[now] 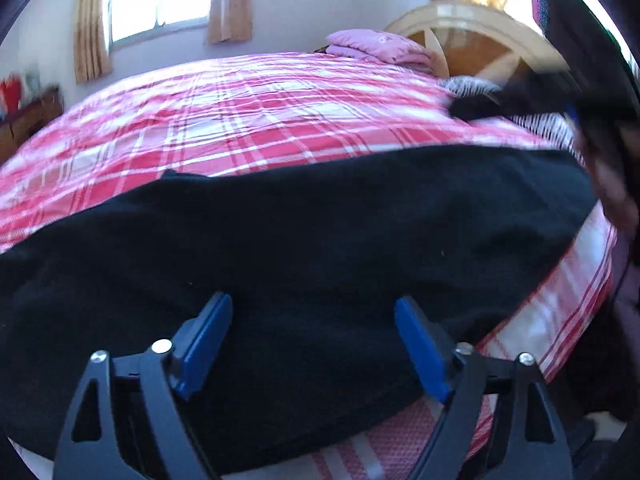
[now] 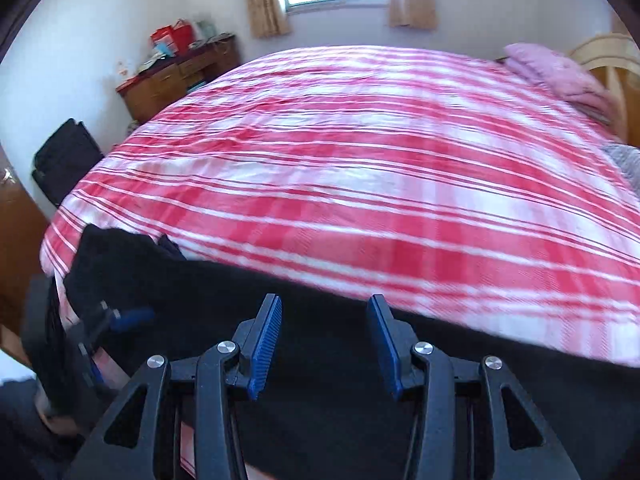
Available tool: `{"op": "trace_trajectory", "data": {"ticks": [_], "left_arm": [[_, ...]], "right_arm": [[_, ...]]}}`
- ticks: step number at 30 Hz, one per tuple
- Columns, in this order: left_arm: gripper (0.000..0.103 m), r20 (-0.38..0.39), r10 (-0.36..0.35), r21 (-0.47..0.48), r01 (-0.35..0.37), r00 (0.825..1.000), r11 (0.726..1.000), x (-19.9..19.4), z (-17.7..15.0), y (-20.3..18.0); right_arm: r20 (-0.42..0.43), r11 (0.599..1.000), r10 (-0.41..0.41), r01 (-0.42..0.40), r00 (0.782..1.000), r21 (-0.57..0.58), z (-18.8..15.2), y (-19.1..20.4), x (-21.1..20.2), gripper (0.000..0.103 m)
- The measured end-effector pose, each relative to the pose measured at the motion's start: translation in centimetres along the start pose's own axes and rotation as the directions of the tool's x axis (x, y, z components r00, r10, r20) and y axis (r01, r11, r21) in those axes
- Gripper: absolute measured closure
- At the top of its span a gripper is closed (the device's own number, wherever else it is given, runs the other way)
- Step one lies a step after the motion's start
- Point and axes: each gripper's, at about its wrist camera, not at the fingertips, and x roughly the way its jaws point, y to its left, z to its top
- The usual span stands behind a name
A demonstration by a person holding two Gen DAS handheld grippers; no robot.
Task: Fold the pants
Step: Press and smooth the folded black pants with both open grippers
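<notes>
Black pants (image 1: pixel 320 220) lie spread along the near edge of a bed with a red and white plaid cover (image 1: pixel 260 120). My left gripper (image 1: pixel 313 302) hovers just over the dark cloth, open wide, with nothing pinched between its blue pads. My right gripper (image 2: pixel 324 300) also stands open above the pants (image 2: pixel 180 280), pads apart and free of cloth. In the right wrist view one blue finger (image 2: pixel 132 316) of the left gripper shows at the lower left, by a bunched end of the pants. The right gripper is a dark blur at the upper right of the left wrist view.
A folded pink quilt (image 2: pixel 560 72) lies by the wooden headboard (image 1: pixel 472 40). A wooden dresser (image 2: pixel 176 80) with red bags stands against the far wall under a window. A black bag (image 2: pixel 64 160) sits on the floor beside the bed.
</notes>
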Motion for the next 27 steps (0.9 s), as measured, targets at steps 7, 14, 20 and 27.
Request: {"op": "trace_trajectory", "data": {"ticks": [7,14,20,27], "left_arm": [[0.011,0.019,-0.018,0.012,0.018,1.0,1.0,-0.4,-0.7,0.3],[0.009,0.024,-0.009,0.028,0.008,1.0,1.0,-0.6,-0.8,0.0],[0.009,0.081,-0.058,0.019,0.057,0.995,0.998,-2.5,0.7,-0.7],[0.005,-0.012,-0.03,0.147,0.032,0.999,0.989,0.0,0.2,-3.5]], "right_arm": [[-0.076,0.989,-0.144,0.14,0.987,-0.05,-3.1,0.7,1.0,0.056],[-0.077,0.96,-0.254,0.242,0.964,-0.139,-8.9,-0.7,-1.0,0.055],[0.003,0.977,-0.211,0.211,0.978,-0.028,-9.1,-3.0,-4.2,0.055],[0.013,0.975,-0.208,0.206,0.978,0.084,-10.2,-7.6,-5.2,0.055]]}}
